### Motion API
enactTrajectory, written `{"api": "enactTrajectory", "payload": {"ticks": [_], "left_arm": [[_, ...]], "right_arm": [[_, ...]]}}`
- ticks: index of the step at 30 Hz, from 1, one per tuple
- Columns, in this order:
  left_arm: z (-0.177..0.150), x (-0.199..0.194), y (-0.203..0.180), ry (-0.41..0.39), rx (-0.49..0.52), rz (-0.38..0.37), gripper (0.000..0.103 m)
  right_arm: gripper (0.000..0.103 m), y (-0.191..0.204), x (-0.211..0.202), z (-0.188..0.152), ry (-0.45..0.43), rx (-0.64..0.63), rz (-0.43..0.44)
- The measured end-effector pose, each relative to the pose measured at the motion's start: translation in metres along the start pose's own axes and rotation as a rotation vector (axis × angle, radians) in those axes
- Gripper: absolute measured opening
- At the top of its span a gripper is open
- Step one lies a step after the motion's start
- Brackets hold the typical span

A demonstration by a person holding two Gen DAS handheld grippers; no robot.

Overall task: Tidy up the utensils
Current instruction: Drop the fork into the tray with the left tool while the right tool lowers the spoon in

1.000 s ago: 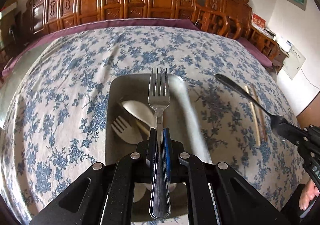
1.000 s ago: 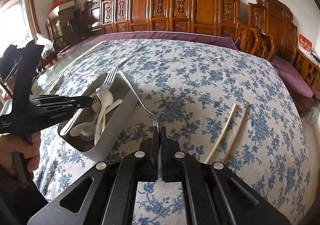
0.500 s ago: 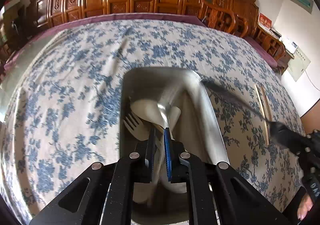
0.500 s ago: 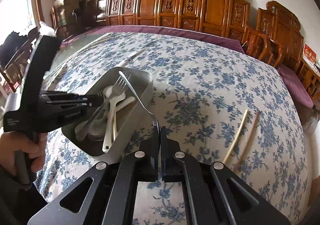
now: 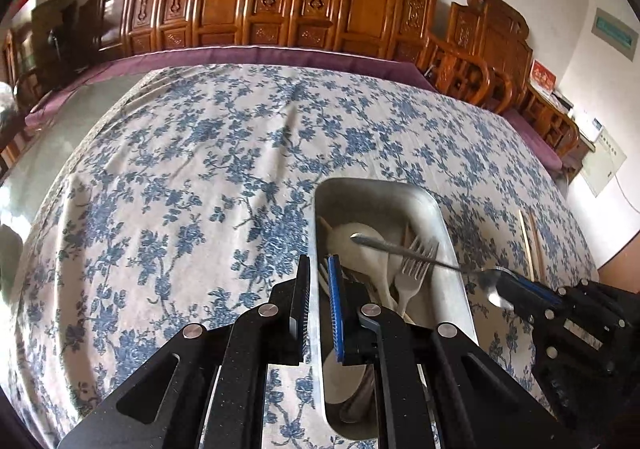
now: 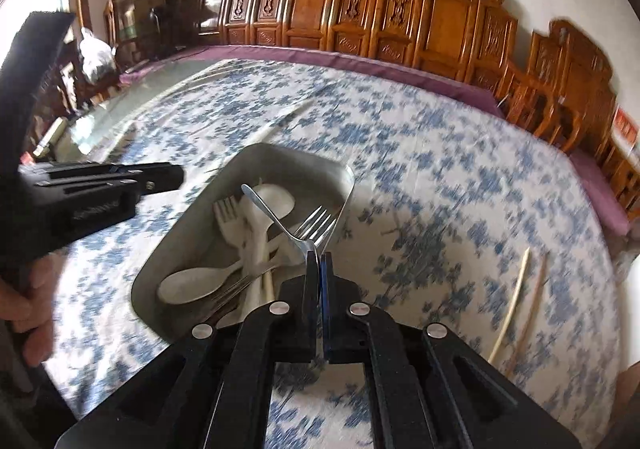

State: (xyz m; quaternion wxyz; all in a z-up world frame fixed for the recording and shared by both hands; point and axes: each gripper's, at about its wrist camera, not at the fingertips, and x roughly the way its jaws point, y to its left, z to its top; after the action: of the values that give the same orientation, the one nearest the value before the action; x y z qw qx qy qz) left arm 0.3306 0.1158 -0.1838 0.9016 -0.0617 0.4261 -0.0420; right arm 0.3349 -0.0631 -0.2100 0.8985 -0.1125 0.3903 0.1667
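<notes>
Left gripper [image 5: 319,289] is nearly closed, only a narrow slit between the jaws, and nothing in it; through the slit you see tablecloth and the near left wall of the tray. It hangs over the left rim of the metal tray [image 5: 448,221], black pad on one side, blue pad on the other. Right gripper [image 6: 319,281] is clamped tight on a metal spoon [image 6: 276,217], gripped at the bowl end (bowl sits right at the pads in the left wrist view, shiny part poking out beside the jaw), handle sticking out forward and up over the tray. Spoon handle tip is above the tray contents, apart from the rim; can't tell whether it touches anything below. Tray sits on the blue floral tablecloth [image 5: 180,177] and holds a metal fork [image 6: 316,227] with tines resting toward the right wall, a white plastic fork [image 6: 228,217], and white plastic spoons [image 6: 192,285] lying across each other; something pale and stick-like is under them, too buried to identify. Two chopsticks [image 6: 516,301] lie loose on the cloth to the right of the tray, well apart from it, roughly parallel to each other. A hand [image 6: 28,301] shows at the left edge of the right wrist view, wrapped around the left gripper's handle. Right wrist view is motion-blurred, left one is sharp. Carved wooden chairs [image 5: 280,5] line the far wall.
</notes>
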Motion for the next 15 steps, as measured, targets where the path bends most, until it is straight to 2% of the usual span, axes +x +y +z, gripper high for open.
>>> {"api": "enactTrajectory", "payload": {"ticks": [5, 10, 15], "left_arm": [[0.003, -0.003, 0.006, -0.009, -0.016, 0.001, 0.008], [0.004, -0.005, 0.009, -0.021, -0.013, 0.021, 0.008], [0.006, -0.007, 0.015, -0.024, -0.027, 0.024, 0.008]], "right_arm": [[0.002, -0.001, 0.013, 0.013, 0.011, -0.006, -0.059], [0.002, 0.013, 0.026, 0.022, 0.020, -0.077, -0.092], [0.003, 0.025, 0.033, 0.019, 0.036, -0.079, -0.028]]}}
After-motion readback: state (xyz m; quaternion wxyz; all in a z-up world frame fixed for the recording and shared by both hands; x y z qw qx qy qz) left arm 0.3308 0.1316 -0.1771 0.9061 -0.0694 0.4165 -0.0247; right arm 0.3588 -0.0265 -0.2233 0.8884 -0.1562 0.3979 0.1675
